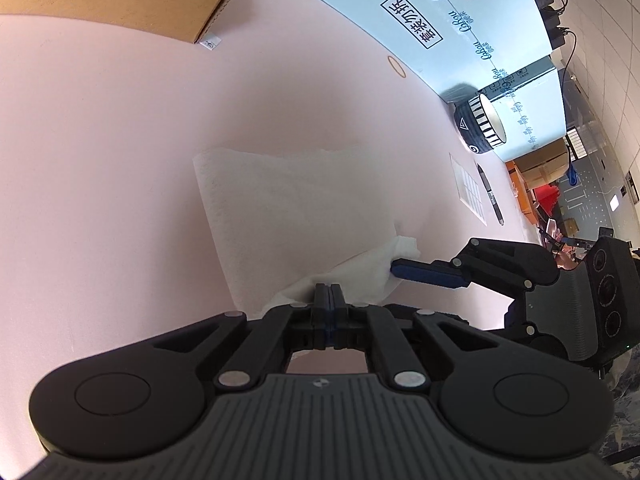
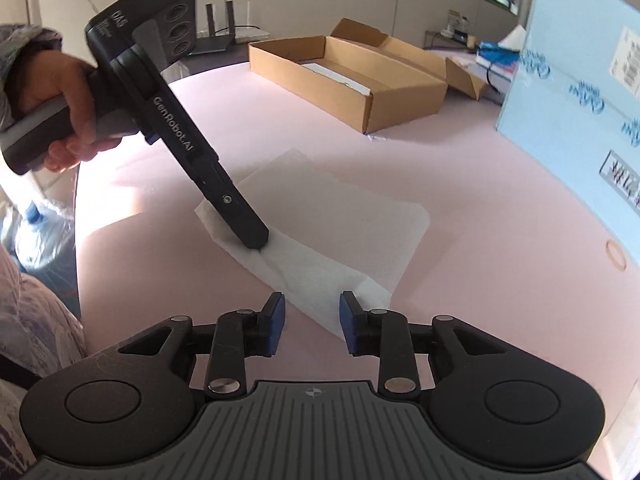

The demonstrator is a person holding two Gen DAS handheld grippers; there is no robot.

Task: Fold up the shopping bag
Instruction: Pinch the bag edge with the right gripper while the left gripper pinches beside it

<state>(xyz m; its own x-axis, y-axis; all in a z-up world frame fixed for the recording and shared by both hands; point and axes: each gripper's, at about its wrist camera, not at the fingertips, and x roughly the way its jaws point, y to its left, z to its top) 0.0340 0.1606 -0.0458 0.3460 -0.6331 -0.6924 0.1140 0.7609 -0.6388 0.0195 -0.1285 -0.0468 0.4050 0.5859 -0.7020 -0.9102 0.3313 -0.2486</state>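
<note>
A white, thin shopping bag (image 1: 296, 208) lies partly folded flat on the pink table (image 1: 100, 140). My left gripper (image 1: 329, 294) is shut on the bag's near edge, which bunches up around its tips. In the right wrist view the left gripper (image 2: 256, 240) reaches down from the upper left, held by a hand (image 2: 60, 112), and pinches the bag (image 2: 340, 228) at its left edge. My right gripper (image 2: 312, 312) stands open at the bag's near corner, its blue pads (image 2: 276, 314) apart and not pressing the fabric. From the left wrist view, the right gripper (image 1: 404, 270) touches the raised corner.
An open cardboard box (image 2: 348, 76) sits at the table's far side. A large light-blue carton (image 2: 580, 120) stands along the right. Beside it are a black-and-white bowl (image 1: 480, 124), a pen (image 1: 490, 194), a label sheet (image 1: 470, 188) and a rubber band (image 2: 616, 254).
</note>
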